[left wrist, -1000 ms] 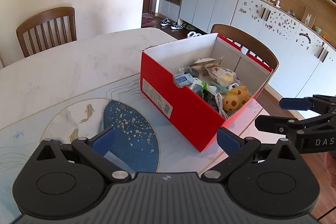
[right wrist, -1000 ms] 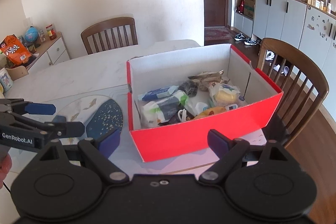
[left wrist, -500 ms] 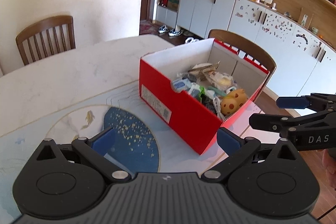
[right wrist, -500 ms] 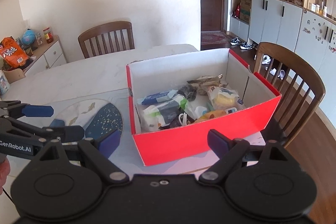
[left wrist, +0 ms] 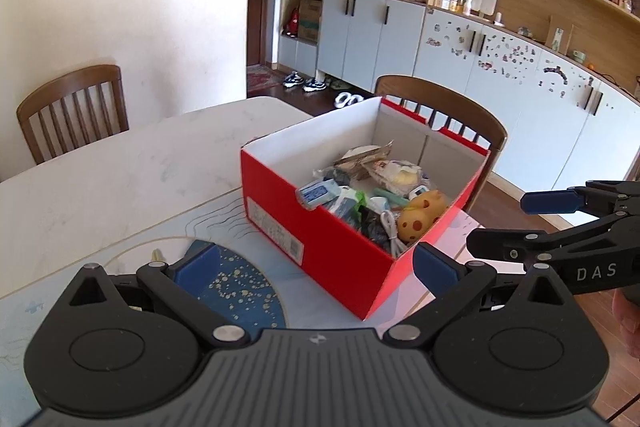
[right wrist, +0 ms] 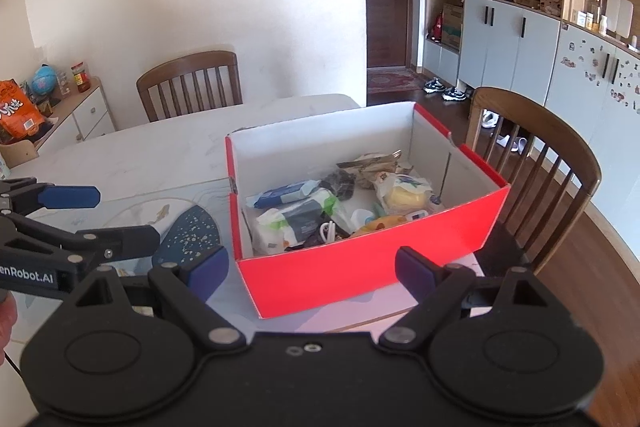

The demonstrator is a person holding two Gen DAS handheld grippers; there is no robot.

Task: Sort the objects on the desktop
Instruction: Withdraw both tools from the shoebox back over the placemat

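Red cardboard box [right wrist: 372, 277], white inside, sits at the table's [left wrist: 120, 183] near right corner, piled with small items: wipes pack [right wrist: 298, 217], yellow spotted toy [left wrist: 420, 217], white cable [left wrist: 390, 227]. Lower items are buried and unreadable to us. Our left gripper [left wrist: 316, 265] and right gripper [right wrist: 312, 265] both gape wide, empty, near the box. Open tabletop lies left and far.

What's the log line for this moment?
left gripper: open, empty | right gripper: open, empty | box: on table, full | both short of box
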